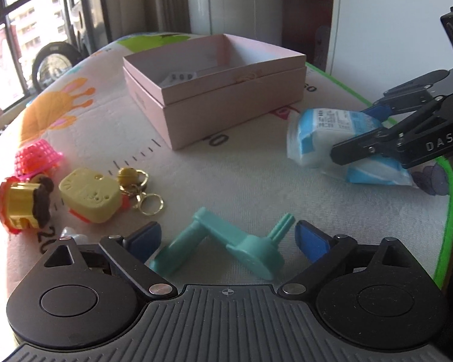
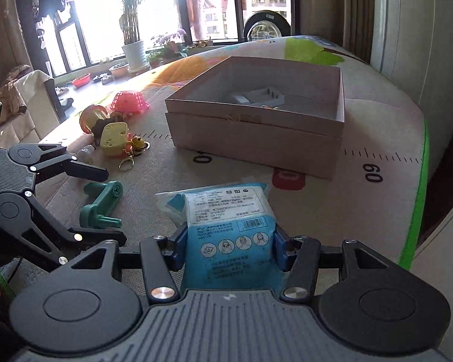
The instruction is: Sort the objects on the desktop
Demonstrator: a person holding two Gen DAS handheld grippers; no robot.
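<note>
A soft blue-and-white plastic packet of face masks (image 2: 229, 235) lies on the printed play mat (image 2: 362, 208), at six o'clock from the open pink cardboard box (image 2: 256, 138). The right gripper (image 2: 229, 249) seems to pinch its near end. It looks light, squashy and slippery; hold mid-body. The left gripper (image 1: 228, 236) stands spread around a stiff mint-green plastic crank handle (image 1: 226, 242).

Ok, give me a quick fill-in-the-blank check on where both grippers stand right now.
1. The right gripper is shut on the ____ mask pack.
2. The left gripper is ____, with the teal crank lying between its fingers on the mat.
3. The pink box has no ____ on it.

Missing words: blue; open; lid
</note>
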